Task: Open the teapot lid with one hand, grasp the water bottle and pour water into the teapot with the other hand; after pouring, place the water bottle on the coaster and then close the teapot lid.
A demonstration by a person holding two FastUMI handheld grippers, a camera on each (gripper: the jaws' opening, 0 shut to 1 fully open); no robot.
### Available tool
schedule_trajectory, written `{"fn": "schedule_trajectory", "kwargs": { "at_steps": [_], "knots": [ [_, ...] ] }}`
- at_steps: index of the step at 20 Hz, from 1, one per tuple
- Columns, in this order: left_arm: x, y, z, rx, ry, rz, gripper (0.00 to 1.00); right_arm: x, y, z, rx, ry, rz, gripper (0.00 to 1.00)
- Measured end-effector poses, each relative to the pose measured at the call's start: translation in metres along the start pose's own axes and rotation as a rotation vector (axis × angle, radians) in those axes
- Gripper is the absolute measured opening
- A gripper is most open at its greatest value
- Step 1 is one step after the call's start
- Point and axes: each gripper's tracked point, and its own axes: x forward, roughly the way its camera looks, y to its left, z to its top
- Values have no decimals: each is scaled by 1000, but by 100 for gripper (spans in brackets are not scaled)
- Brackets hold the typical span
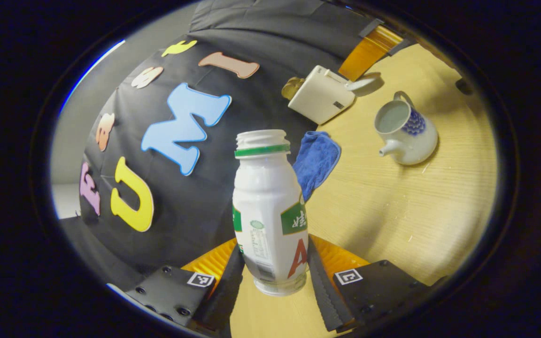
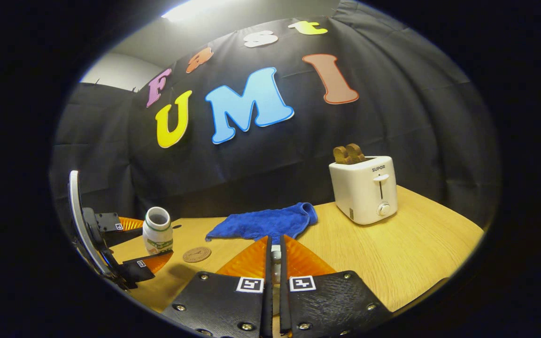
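- White plastic water bottle [image 1: 270,211], uncapped with a green ring under its threaded neck, stands between the fingers of the left gripper [image 1: 275,277] in the left gripper view; both fingers press on its lower body.
- In the right gripper view the same bottle [image 2: 157,231] shows at the left end of the table [image 2: 402,253], held in the left gripper [image 2: 141,246], tilted a little, its open mouth facing the camera.
- Round brown coaster [image 2: 197,254] lies flat on the table just beside the bottle, near the front edge, apart from it.
- White teapot [image 1: 406,131] with a blue pattern sits on the wood well apart from the bottle in the left gripper view, lid off, mouth open, spout pointing toward the bottle's side.
- Right gripper [image 2: 275,267] has its fingers pressed almost together; a small pale thing sits in the narrow gap between them, possibly the teapot lid, though too little shows to be sure.
- Blue cloth [image 2: 266,223] lies crumpled toward the back edge of the table, near the black wall, between the bottle and the toaster.
- White toaster [image 2: 365,190] stands upright toward the table's right back corner, with brown slices [image 2: 348,153] sticking out of its top.
- In the left gripper view the cloth [image 1: 316,162] lies just behind the bottle and the toaster [image 1: 320,96] farther along the same edge.
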Motion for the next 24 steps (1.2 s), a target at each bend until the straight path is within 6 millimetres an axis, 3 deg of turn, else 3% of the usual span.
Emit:
{"fn": "schedule_trajectory", "kwargs": {
  "at_steps": [7,15,16,17,20,21,22,24],
  "knots": [
    [8,0,-10,-324,19,-60,78,4,30,-22,-122,79,101,6],
    [18,9,-3,-571,11,-84,78,5,34,-33,-138,123,120,6],
    [20,9,-2,-588,11,-83,72,4,34,-32,-137,124,121,6],
    [22,10,-3,-607,12,-84,78,4,34,-33,-135,125,121,6],
    [29,15,-3,-661,13,-82,78,3,33,-32,-140,129,120,6],
    [31,15,-3,-680,15,-85,72,3,33,-33,-142,130,119,6],
    [35,17,-4,-701,15,-85,78,3,33,-33,-143,133,119,6],
    [46,22,-4,-739,13,-78,78,3,33,-33,-142,138,119,6]
  ]
}}
